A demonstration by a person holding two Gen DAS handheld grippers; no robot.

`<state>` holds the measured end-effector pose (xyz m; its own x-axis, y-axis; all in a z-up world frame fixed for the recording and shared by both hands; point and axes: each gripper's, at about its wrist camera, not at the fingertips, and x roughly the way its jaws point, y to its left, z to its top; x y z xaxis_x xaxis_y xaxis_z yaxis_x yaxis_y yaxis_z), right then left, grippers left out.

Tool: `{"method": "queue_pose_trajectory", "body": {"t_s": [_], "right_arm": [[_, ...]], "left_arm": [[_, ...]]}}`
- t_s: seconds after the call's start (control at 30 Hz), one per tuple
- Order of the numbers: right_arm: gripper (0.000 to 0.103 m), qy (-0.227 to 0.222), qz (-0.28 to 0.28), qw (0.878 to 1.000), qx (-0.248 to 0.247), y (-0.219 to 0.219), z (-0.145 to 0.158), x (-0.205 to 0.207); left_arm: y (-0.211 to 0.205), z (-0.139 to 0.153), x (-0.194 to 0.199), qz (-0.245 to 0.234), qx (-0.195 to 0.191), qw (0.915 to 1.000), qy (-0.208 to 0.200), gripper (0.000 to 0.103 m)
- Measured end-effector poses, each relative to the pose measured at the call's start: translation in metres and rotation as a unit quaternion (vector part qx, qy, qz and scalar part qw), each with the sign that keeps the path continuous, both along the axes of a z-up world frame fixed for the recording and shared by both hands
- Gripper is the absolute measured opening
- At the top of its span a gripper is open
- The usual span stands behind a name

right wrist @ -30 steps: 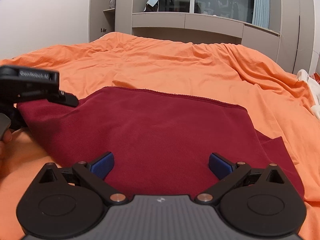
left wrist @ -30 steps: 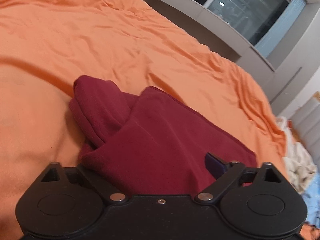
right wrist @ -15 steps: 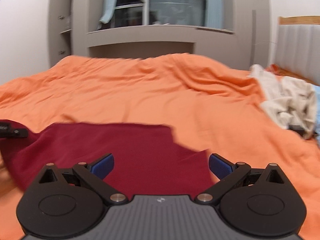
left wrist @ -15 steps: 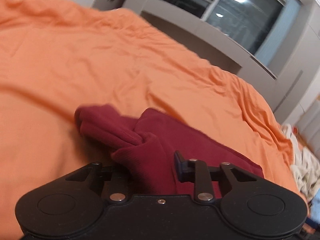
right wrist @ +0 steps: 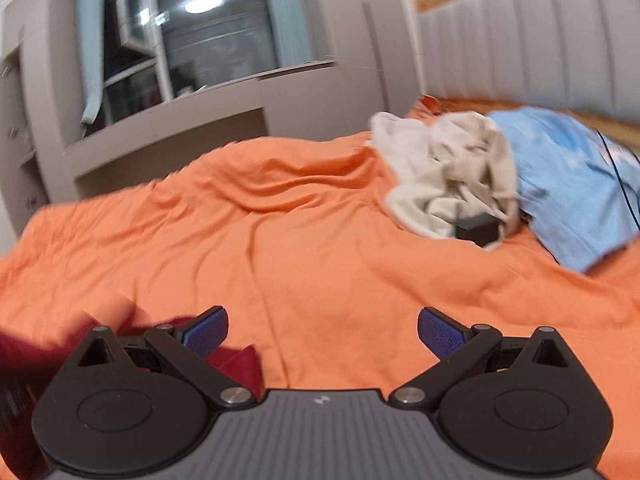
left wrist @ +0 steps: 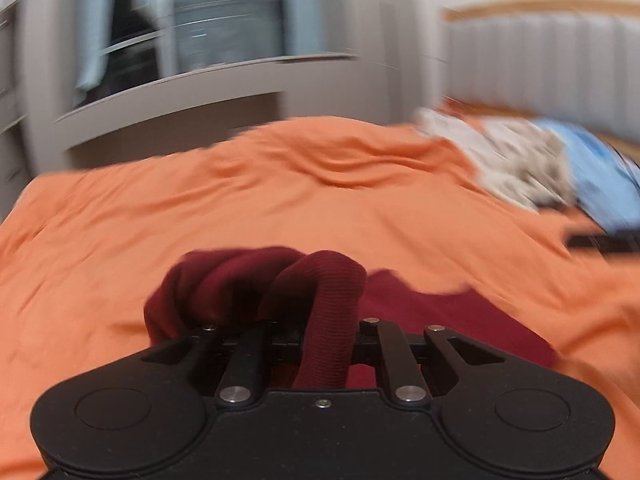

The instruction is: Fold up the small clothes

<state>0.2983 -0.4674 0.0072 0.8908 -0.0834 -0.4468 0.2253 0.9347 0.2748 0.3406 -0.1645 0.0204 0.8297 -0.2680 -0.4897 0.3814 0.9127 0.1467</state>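
A dark red garment (left wrist: 432, 312) lies on the orange bedspread (left wrist: 280, 208). My left gripper (left wrist: 316, 328) is shut on a bunched fold of it, and the cloth hides the fingertips. The rest of the garment trails flat to the right. In the right wrist view, my right gripper (right wrist: 322, 332) is open and empty above bare orange sheet. Its blue pads (right wrist: 208, 328) stand wide apart. A corner of the red garment (right wrist: 236, 364) shows at the lower left, beside the left finger.
A crumpled beige cloth (right wrist: 448, 172) with a black object (right wrist: 478, 228) on it, and a light blue garment (right wrist: 572, 184), lie near the padded headboard (right wrist: 520, 40). A grey cabinet and window (right wrist: 200, 60) stand beyond the bed's far edge.
My left gripper closed on the red garment and bunched it up. Both views swung right toward the headboard. My right gripper moved right off the garment and stayed open.
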Motion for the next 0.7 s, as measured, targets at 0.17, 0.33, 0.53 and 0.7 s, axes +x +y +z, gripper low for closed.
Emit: {"method": "queue_pose_trajectory", "body": {"t_s": [0.17,0.33,0.53,0.7], "right_arm": [[0.103,0.006,-0.01,0.999,0.047,-0.026,-0.006,-0.001],[0.103,0.026,0.017,0.998,0.054,-0.016,-0.014,0.007],[0.103,0.049,0.061,0.995,0.065,0.008,-0.021,0.02],[0.103,0.051,0.096,0.993,0.053,0.029,-0.021,0.025]], "left_arm": [[-0.053,-0.028,-0.02,-0.082,0.033,0.9954,0.037,0.014],[-0.066,-0.057,-0.034,-0.096,0.062,0.9922,0.05,0.021],[-0.056,-0.058,-0.044,-0.143,0.046,0.9863,0.069,0.059],[-0.06,-0.059,-0.068,-0.199,0.09,0.9751,0.039,0.074]]}}
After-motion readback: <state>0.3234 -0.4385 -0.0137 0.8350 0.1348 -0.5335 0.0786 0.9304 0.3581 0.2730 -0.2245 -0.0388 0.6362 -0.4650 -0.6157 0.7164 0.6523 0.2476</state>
